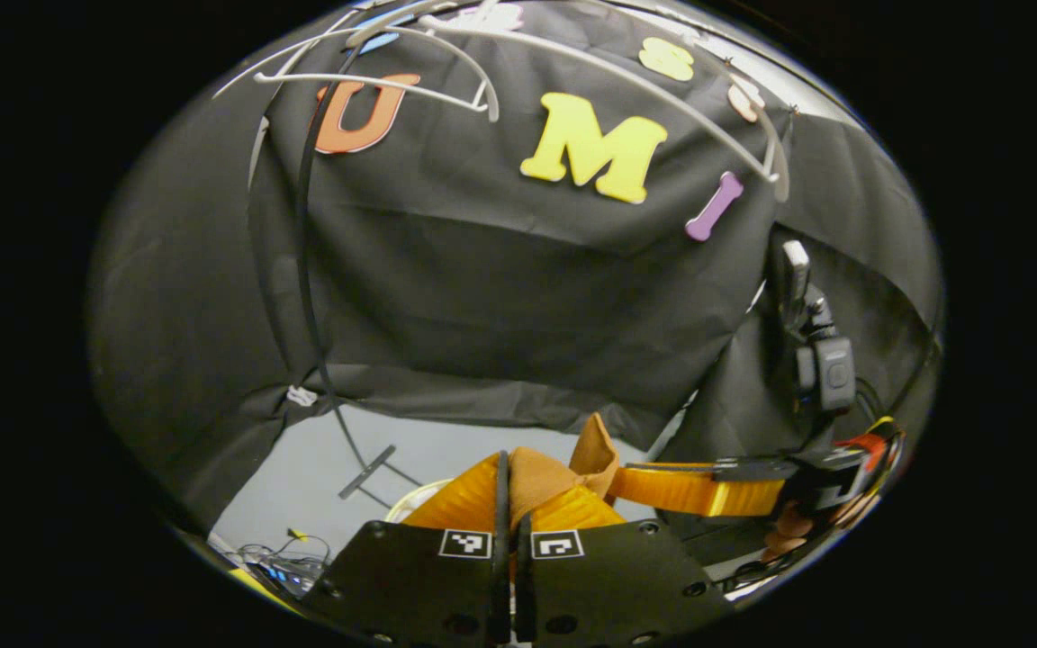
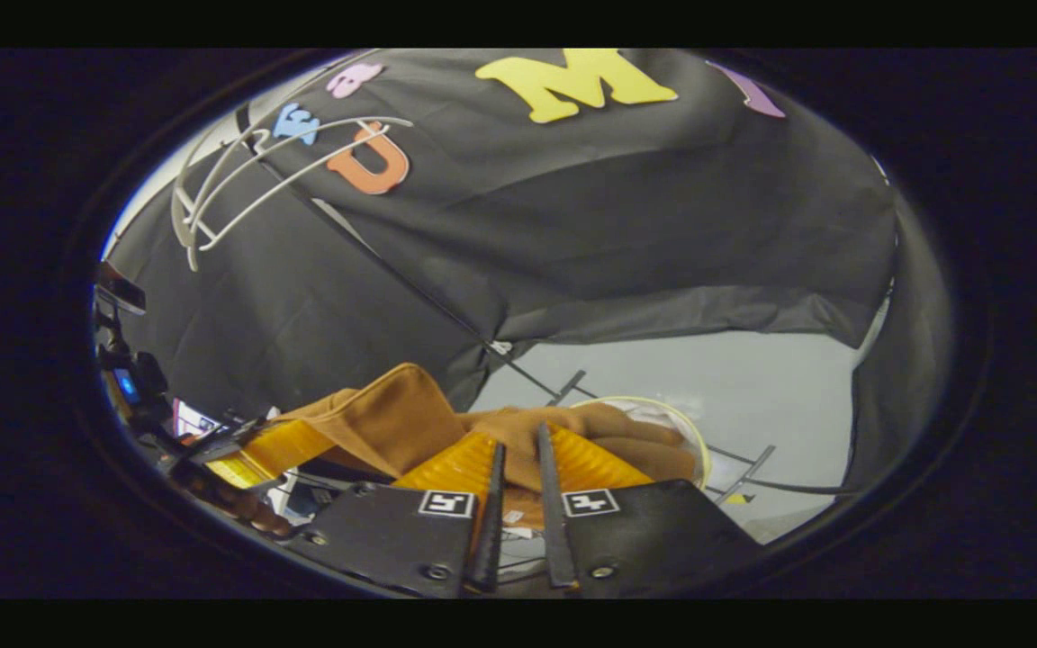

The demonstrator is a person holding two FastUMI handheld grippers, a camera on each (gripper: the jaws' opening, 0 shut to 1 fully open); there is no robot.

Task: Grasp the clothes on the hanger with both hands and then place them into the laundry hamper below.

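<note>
Both grippers were clamped on the brown garment: the left gripper had its orange fingers pinched together on a fold, and the right gripper likewise gripped the cloth. The garment hung between them, off the white hangers up on the rail and just above the pale rim of the laundry hamper on the grey floor. To my eye, the lowering called for both hands descending together and centred over the rim, letting go only once the cloth sagged inside. The thin black rack legs stood close to the hamper and could have snagged a trailing edge.
</note>
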